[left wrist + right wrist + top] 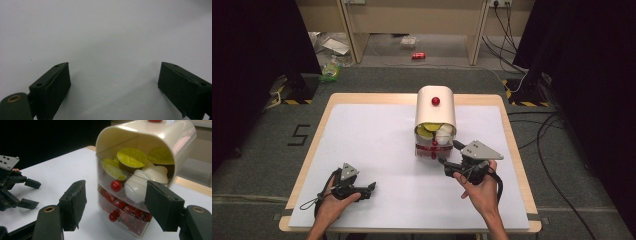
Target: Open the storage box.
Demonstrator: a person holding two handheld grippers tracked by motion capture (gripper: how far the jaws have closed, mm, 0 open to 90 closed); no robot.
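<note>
Cream drawer box [435, 107] standing at desk [362, 145] centre-back, 2 clear drawers facing forward: upper drawer [130, 173] with yellow and white capsules, lower drawer [122, 211] with red sweets. Right tongs [451, 153] just before the drawer fronts, spread, pinching nothing. Left tongs [372, 187] near the front-left edge, spread wide over bare white surface. Wide open room left of the box.

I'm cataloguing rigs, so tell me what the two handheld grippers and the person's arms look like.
Both the left gripper and right gripper are black, each topped by a grey three-cornered plate with a dark cable trailing. The jaws are blocky black slabs with brass-ringed pivot holes. No sleeves show on the forearms.
</note>
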